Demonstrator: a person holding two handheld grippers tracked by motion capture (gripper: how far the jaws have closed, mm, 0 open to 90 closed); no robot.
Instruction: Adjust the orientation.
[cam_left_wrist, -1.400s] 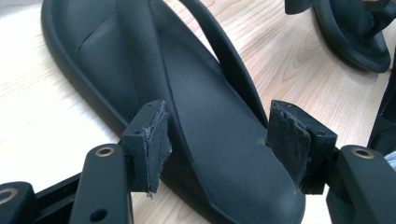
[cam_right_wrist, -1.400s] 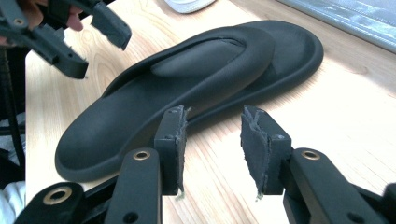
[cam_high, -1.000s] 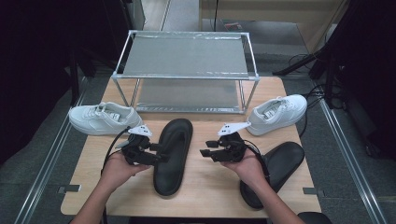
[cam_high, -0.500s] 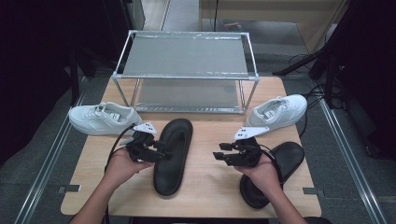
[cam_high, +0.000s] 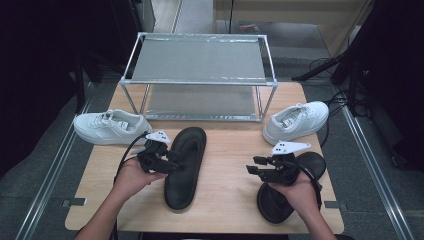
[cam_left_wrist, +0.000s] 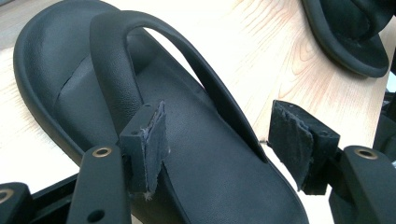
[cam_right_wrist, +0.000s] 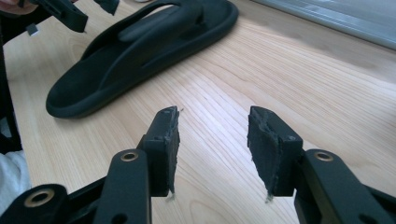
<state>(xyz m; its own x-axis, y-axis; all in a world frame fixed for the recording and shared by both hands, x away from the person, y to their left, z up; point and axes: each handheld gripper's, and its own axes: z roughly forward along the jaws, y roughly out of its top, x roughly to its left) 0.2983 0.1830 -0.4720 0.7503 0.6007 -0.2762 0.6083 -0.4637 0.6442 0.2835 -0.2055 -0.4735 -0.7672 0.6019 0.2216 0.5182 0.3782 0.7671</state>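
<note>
Black sandal (cam_high: 185, 167) is lying mid-worktop (cam_high: 230, 165), its strap sitting between the left gripper (cam_high: 172, 161)'s parted, unclosed jaws. Right gripper (cam_high: 255, 170) is hovering open and empty. Closing squarely on the strap should be giving the firmest hold.

Bare table (cam_high: 227, 165) between two black sandals (cam_high: 184, 167) (cam_high: 285, 192) passable; shoe rack (cam_high: 200, 80) blocks far side.

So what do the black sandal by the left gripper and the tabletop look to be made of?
Black sandal: likely moulded foam or rubber, matte, finely grained, seamless one-piece strap. Tabletop: light wood or wood-look laminate, with visible grain lines; which one is unclear.
</note>
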